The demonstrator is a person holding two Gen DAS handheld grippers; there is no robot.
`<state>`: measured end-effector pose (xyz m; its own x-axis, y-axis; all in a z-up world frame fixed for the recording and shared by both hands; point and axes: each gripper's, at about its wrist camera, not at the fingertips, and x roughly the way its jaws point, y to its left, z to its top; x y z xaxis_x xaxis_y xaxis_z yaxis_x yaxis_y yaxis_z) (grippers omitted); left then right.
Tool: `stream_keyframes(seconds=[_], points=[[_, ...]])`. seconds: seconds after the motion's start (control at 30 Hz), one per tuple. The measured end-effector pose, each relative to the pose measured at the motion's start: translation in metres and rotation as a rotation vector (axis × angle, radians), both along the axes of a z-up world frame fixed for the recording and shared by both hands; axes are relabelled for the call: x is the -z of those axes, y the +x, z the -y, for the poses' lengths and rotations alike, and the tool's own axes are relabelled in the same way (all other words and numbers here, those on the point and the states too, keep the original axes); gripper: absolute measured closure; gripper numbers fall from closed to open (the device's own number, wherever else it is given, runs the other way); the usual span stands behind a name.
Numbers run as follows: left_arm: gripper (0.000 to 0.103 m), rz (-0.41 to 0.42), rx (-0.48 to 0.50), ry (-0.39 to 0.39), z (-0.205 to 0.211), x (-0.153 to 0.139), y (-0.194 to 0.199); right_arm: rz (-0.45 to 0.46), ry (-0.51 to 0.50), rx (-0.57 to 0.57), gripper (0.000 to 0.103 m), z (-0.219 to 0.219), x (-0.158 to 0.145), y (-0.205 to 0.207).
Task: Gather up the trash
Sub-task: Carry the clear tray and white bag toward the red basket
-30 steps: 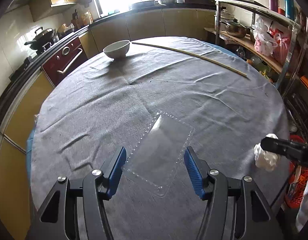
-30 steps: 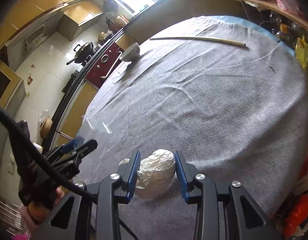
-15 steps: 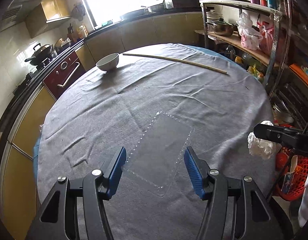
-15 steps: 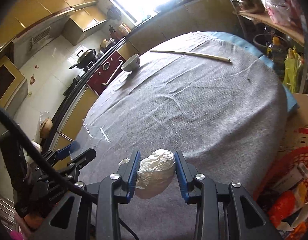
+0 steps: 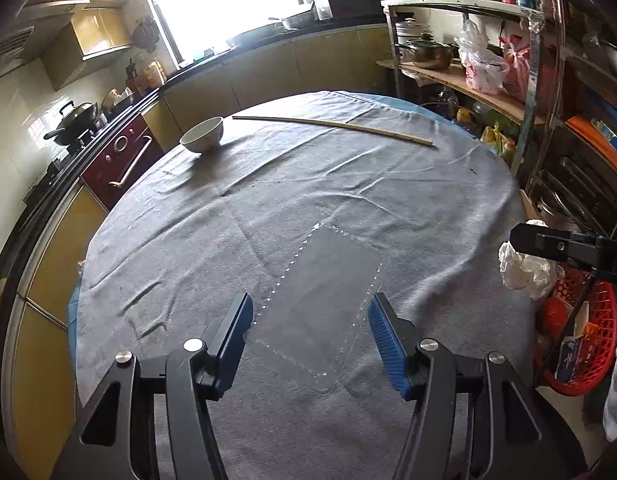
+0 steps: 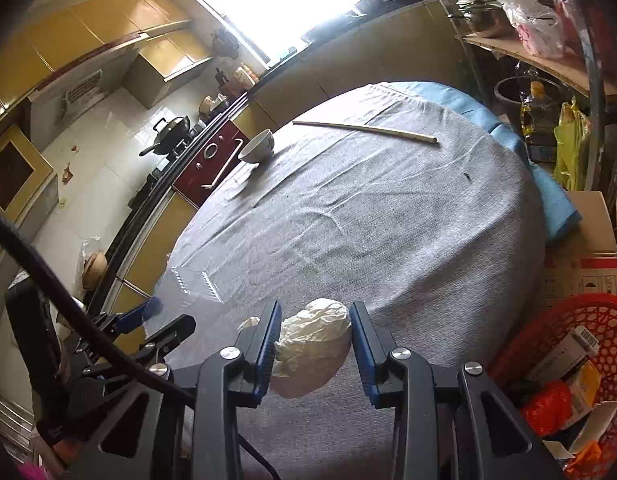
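Observation:
A clear plastic tray lid (image 5: 318,306) lies flat on the grey tablecloth (image 5: 308,184), right in front of my left gripper (image 5: 310,320), which is open and held above its near end. My right gripper (image 6: 313,334) is shut on a crumpled white tissue ball (image 6: 312,342) and holds it above the table's right edge; it also shows in the left wrist view (image 5: 524,266). A red trash basket (image 6: 568,376) with packaging in it stands on the floor to the right of the table. The lid shows faintly in the right wrist view (image 6: 196,280).
A white bowl (image 5: 202,135) and a long wooden stick (image 5: 332,124) lie at the far side of the round table. A metal shelf rack (image 5: 524,80) with pots and bags stands at the right. A cardboard box (image 6: 588,256) sits behind the basket.
Both grippers have pulled back and risen from the table. The right gripper has carried the tissue ball rightward to the table's edge, bringing the red basket into view. The left stays open.

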<state>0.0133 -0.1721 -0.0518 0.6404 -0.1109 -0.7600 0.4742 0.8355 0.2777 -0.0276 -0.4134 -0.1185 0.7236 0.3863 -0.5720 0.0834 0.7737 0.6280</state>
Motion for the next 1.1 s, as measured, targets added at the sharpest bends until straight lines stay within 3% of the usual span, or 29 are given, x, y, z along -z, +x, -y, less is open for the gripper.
stream_keyframes(seconds=[1.1], points=[[0.041, -0.025, 0.138, 0.016, 0.059, 0.001, -0.035, -0.031, 0.009, 0.132, 0.065, 0.059, 0.013, -0.048]])
